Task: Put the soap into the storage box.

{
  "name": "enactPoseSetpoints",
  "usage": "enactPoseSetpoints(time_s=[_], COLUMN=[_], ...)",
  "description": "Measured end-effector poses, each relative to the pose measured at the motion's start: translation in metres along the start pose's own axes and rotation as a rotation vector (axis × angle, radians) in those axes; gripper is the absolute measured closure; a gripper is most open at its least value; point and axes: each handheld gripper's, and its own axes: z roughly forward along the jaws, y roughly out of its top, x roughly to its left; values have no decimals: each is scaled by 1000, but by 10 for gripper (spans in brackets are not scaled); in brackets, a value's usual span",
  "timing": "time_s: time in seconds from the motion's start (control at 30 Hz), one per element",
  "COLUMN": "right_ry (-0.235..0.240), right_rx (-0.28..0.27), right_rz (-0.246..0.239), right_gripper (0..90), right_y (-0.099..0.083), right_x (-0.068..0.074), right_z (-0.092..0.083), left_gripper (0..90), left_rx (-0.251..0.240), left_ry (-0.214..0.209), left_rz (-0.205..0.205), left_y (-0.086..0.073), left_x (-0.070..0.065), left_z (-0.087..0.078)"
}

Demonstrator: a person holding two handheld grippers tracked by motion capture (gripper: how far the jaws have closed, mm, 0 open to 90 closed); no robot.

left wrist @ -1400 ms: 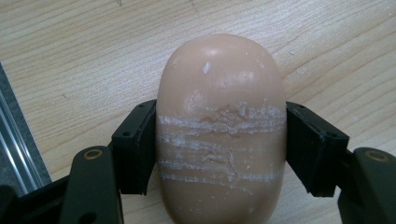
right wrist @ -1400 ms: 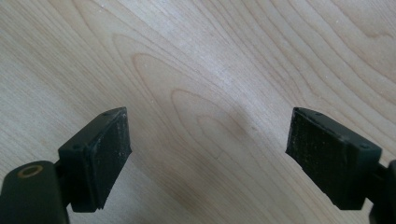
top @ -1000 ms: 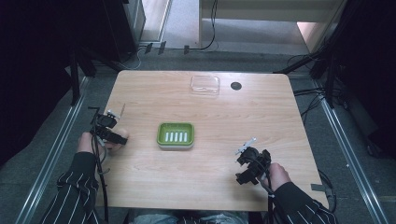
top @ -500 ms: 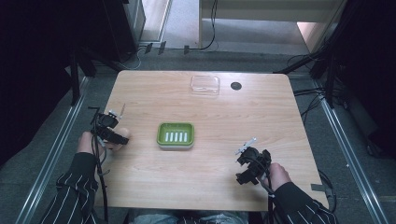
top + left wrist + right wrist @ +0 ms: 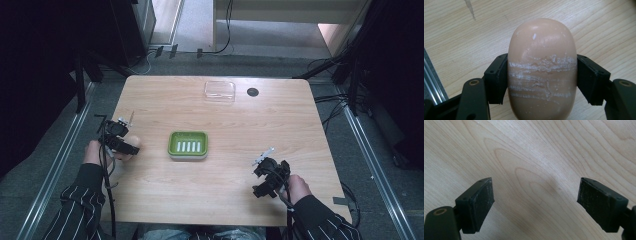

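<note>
A peach-coloured oval soap bar (image 5: 542, 50), scuffed with white scratch lines, sits between the jaws of my left gripper (image 5: 542, 80), whose pads press its two sides just above the wooden table. In the high view the left gripper (image 5: 126, 146) is near the table's left edge with the soap (image 5: 132, 145) in it. A green soap dish (image 5: 173, 145) with white ribs inside lies at the table's middle, to the right of that gripper. My right gripper (image 5: 262, 181) hovers near the front right, open (image 5: 535, 202), with bare wood between its pads.
A clear plastic box (image 5: 219, 90) lies at the back of the table (image 5: 280, 120), with a round black cable hole (image 5: 252, 92) to its right. Cables run across the floor behind the table, and metal rails flank both sides.
</note>
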Motion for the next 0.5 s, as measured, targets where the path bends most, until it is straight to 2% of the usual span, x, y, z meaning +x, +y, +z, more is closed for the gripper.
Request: enactPoseSetpoints(time_s=[0.5], right_ry=[1], right_rx=[0], right_rz=[-2], right_gripper=[143], right_y=[1], right_x=[0], right_z=[1], left_gripper=[335], left_rx=[-29], left_ry=[-1], left_rz=[51], left_y=[10], left_x=[-15], left_z=[-7])
